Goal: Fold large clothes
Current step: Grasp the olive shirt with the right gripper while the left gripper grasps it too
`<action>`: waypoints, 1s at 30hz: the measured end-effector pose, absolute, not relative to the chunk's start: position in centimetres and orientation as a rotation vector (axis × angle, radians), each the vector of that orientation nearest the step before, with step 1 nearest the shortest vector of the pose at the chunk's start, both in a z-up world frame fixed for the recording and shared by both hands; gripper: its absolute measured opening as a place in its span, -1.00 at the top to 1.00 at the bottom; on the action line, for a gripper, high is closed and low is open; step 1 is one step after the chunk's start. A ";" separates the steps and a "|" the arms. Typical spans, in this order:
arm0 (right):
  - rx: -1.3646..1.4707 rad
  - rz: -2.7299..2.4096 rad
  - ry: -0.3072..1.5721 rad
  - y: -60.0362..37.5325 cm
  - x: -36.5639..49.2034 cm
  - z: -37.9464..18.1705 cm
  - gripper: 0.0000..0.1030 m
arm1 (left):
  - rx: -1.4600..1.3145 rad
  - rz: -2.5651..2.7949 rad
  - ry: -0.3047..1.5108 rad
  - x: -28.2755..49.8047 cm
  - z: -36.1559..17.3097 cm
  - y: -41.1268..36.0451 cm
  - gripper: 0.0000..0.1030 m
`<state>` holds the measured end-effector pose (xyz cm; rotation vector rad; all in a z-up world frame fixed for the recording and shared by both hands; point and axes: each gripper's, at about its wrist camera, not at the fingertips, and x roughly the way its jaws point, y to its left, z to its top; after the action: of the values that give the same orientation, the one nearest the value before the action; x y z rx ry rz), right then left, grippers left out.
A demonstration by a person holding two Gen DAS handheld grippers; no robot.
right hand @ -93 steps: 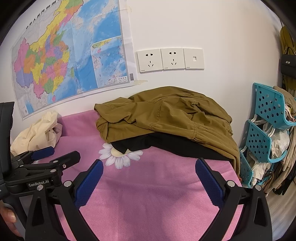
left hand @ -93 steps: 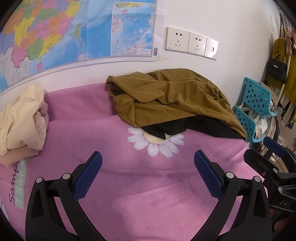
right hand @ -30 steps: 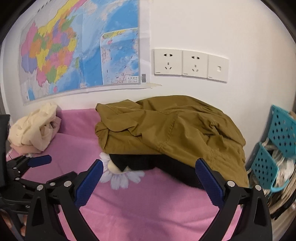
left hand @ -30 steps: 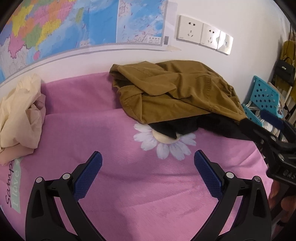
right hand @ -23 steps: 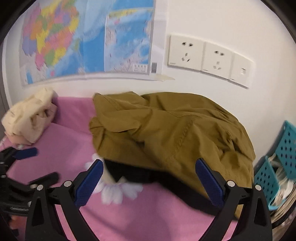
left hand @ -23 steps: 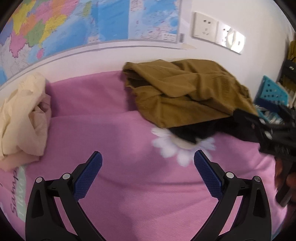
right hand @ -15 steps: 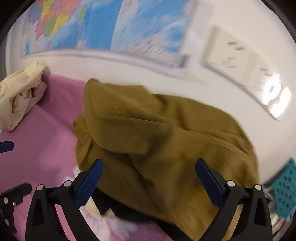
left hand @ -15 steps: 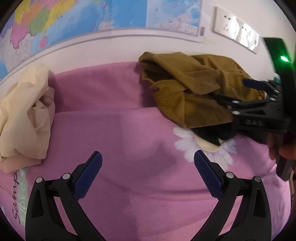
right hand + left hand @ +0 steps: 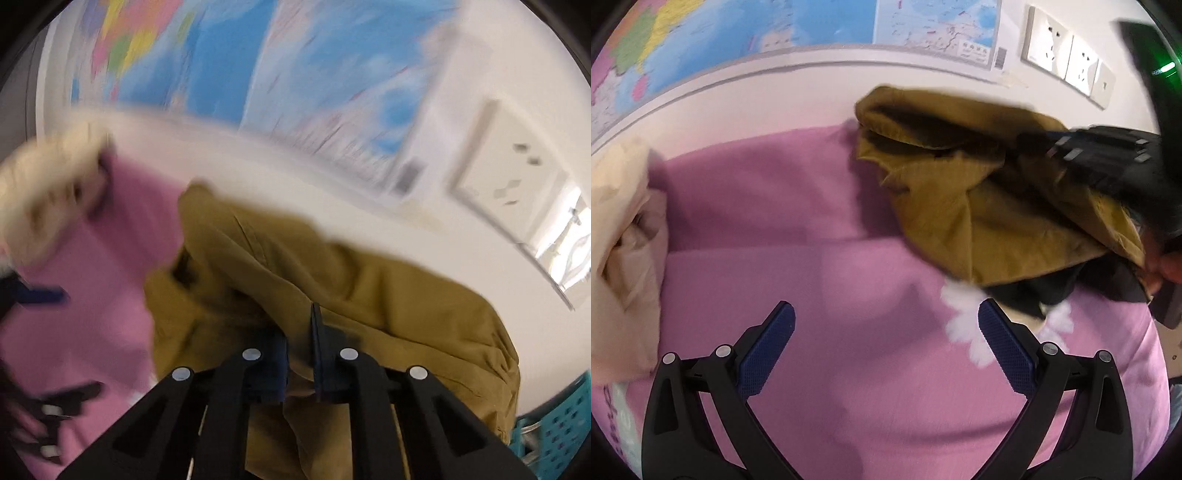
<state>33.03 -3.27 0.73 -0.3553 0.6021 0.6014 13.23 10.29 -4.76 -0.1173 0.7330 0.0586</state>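
Jaws of the right gripper (image 9: 299, 332) pinch the olive garment (image 9: 369, 295); left gripper (image 9: 886, 343) hovers agape over pink sheet (image 9: 849, 387).

Two grippers were counted: the left gripper (image 9: 884, 345) and the right gripper (image 9: 299, 354). One olive-brown garment (image 9: 982, 206), one black garment (image 9: 1045, 291) beneath it and one cream garment (image 9: 617, 236) were seen. One pink sheet (image 9: 812, 229), one wall map (image 9: 775, 33) and three wall plates (image 9: 1067, 61) were noted.
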 end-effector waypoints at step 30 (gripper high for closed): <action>-0.032 0.447 0.326 -17.2 28.9 13.4 0.81 | -0.139 -0.147 0.601 19.6 -4.7 9.1 -0.90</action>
<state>28.86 -17.21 13.41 -0.0319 0.3256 0.4473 19.60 9.14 -4.67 -0.1387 0.6012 -0.1465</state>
